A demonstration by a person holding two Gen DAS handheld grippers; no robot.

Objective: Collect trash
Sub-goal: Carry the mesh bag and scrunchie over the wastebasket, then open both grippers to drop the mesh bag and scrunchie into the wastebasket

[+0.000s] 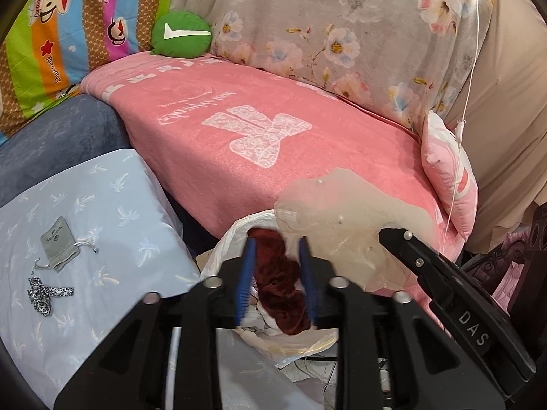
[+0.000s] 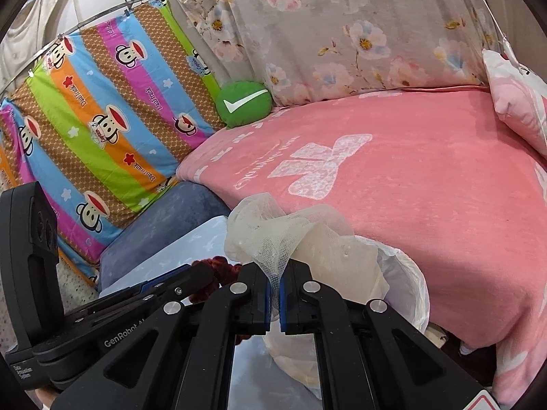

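My left gripper (image 1: 277, 249) is open over the mouth of a white plastic trash bag (image 1: 218, 256). A dark red velvet scrunchie (image 1: 280, 290) hangs between its blue pads; I cannot tell if it touches them. My right gripper (image 2: 274, 285) is shut on a cream mesh cloth with pearl beads (image 2: 273, 235), held above the same bag (image 2: 410, 283). That cloth also shows in the left wrist view (image 1: 345, 212), with the right gripper's body at the lower right. The scrunchie (image 2: 218, 263) shows behind the left gripper's tip.
A grey drawstring pouch (image 1: 56, 241) and a leopard-print bow (image 1: 42, 294) lie on a light blue pillow (image 1: 102, 212) at the left. A pink blanket (image 1: 239, 130) covers the sofa seat. A green check-mark cushion (image 1: 181, 36), a pink pillow (image 1: 448, 167) and floral fabric stand behind.
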